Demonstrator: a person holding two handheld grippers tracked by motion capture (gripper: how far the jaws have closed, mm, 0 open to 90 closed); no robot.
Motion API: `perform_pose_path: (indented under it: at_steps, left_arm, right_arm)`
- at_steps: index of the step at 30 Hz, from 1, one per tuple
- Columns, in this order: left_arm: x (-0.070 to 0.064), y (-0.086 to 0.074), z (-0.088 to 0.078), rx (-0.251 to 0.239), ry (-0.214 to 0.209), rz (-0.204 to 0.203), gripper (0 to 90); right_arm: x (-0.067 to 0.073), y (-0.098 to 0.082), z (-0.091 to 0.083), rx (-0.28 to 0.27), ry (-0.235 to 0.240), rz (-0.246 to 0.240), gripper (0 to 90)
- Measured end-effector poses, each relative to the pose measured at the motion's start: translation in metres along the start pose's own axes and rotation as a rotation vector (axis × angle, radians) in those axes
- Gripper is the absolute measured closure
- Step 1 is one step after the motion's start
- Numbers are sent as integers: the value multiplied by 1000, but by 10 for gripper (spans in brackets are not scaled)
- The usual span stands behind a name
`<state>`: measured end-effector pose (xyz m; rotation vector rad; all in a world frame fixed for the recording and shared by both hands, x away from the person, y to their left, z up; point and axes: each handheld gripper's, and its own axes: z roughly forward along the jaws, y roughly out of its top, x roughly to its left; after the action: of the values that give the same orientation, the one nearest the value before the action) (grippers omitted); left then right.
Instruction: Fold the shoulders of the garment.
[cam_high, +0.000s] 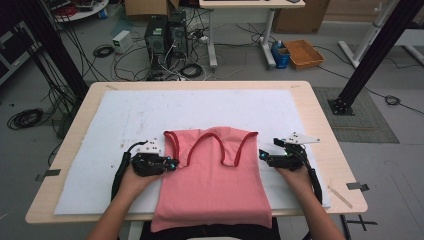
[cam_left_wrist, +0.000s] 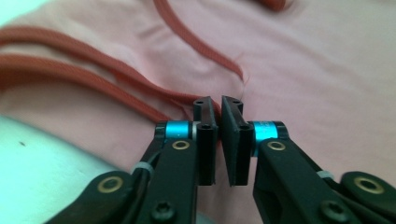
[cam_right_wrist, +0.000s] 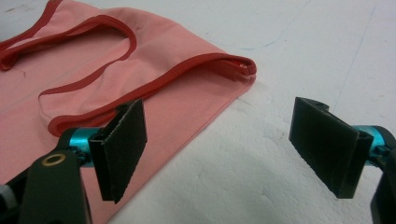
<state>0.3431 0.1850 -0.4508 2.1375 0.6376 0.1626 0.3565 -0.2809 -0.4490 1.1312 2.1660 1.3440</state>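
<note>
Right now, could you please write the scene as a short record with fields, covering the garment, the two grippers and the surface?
garment: pink tank top with red trim, lying flat, hem hanging over the near table edge
surface: white mat on a wooden table
left gripper: at the top's left armhole edge, jaws nearly shut with a thin gap; whether fabric is pinched is unclear
right gripper: jaws wide open at the top's right side edge, one jaw over fabric, one over mat
floor behind: computer towers, cables, orange basket
</note>
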Motion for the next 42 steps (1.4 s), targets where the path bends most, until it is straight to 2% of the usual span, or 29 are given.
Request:
perform_pose_path:
  at_steps: [1,2,4,7,11,18,20,26,31,37,42]
  left_arm:
    - [-1,0,0,-3,2,-1,776]
    - [-1,1,0,-1,1,0,776]
    - [-1,2,0,-16,6,-11,667]
    - [0,4,-1,-51,43,-33,475]
    - [1,6,-6,-120,68,-43,399]
    - [5,7,-11,-208,104,-56,312]
    - [6,8,-11,-218,115,-57,271]
    - [11,11,-13,-264,128,-43,239]
    - [20,15,-13,-308,137,-72,208]
    - [28,14,-14,-324,122,-112,208]
    - [29,14,-17,-331,114,-109,191]
  right_arm:
    - [-1,0,0,-1,0,-1,189]
    - [-1,0,0,-1,0,-1,189]
    - [-1,0,0,-1,2,4,189]
    - [-2,0,0,-1,6,10,189]
    - [-2,0,-1,-5,8,18,189]
    - [1,0,-2,-22,12,-1,189]
    - [7,2,-1,-35,33,-33,189]
    - [10,6,-1,-41,48,-40,189]
    - [9,10,-6,-74,45,-43,189]
    - [6,11,-6,-76,39,-34,189]
    - [4,10,-6,-71,31,-26,189]
